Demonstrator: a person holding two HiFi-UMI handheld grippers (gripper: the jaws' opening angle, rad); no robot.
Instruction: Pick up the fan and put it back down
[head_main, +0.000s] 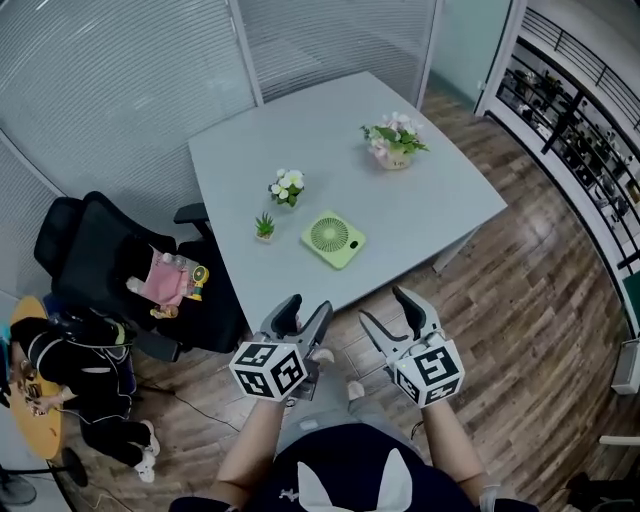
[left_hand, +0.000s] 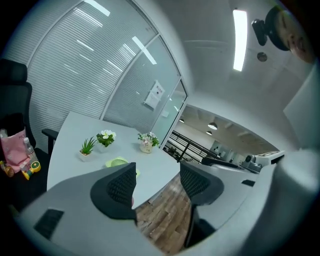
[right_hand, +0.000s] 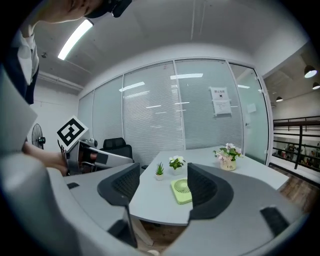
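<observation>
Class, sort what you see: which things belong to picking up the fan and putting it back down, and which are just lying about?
Belongs to the job: flat light-green square fan; left gripper and right gripper, jaws apart, empty; grey table.

Just lying about: pink-and-white flower pot; small white-flower pot; tiny green spiky plant; black office chair with pink bag.

a jaw of the left gripper (left_hand: 156, 172) hides most of the green fan (left_hand: 118, 161); only its rim shows above. beyond the right gripper (right_hand: 163, 175), one jaw covers the fan's edge, and the notice (right_hand: 220, 101) on the glass wall (right_hand: 150, 110) is too small to read.
</observation>
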